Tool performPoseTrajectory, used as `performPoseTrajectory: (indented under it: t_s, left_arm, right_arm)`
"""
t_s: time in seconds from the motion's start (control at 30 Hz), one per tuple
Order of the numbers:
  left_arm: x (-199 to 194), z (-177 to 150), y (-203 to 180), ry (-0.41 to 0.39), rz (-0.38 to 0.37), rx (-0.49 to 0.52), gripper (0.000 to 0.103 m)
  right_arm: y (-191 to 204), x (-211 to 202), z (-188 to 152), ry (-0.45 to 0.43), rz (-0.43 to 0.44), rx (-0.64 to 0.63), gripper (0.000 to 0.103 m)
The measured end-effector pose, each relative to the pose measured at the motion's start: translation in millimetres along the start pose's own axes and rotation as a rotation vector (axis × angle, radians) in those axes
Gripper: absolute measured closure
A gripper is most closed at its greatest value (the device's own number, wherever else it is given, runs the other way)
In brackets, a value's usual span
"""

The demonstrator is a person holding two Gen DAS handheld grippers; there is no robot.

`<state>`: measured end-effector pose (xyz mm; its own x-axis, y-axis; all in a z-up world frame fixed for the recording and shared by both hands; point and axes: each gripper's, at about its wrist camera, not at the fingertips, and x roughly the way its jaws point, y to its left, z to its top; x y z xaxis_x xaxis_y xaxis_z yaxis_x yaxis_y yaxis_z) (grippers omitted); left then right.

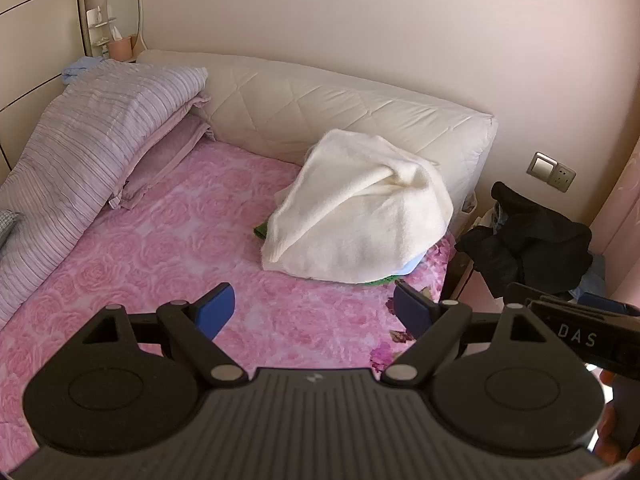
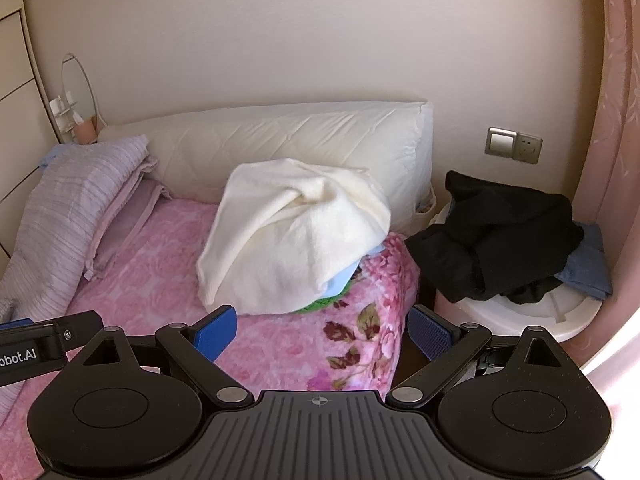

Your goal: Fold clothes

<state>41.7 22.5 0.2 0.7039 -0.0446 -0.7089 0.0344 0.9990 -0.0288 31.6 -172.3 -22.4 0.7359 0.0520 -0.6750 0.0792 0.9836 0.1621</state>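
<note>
A cream knitted garment (image 1: 356, 212) (image 2: 292, 236) lies crumpled in a heap at the far right of the pink rose bedspread (image 1: 192, 248) (image 2: 168, 256), over light blue and green cloth (image 2: 340, 284). Black clothes (image 1: 528, 244) (image 2: 496, 240) are piled on a white stand (image 2: 560, 316) beside the bed, with a blue garment (image 2: 588, 264) under them. My left gripper (image 1: 314, 312) hovers open above the bedspread, short of the cream heap, with nothing between its fingers. My right gripper (image 2: 320, 330) is open too, over the bed's right edge.
A folded striped lilac quilt (image 1: 80, 160) (image 2: 68, 208) and pillow fill the bed's left side. A quilted cream headboard (image 1: 340, 112) (image 2: 280, 140) backs the bed. A wall socket (image 1: 552, 172) (image 2: 514, 146) and a pink curtain (image 2: 612, 160) stand at right. A mirror shelf (image 1: 120, 12) sits far left.
</note>
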Motion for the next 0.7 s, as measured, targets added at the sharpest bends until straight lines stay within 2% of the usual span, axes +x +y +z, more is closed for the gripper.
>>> performPoseTrajectory:
  t_s: [0.7]
  left_arm:
    - [18, 4, 26, 0.018, -0.025, -0.01, 0.019]
  right_arm:
    - [22, 17, 0, 0.015, -0.027, 0.0, 0.007]
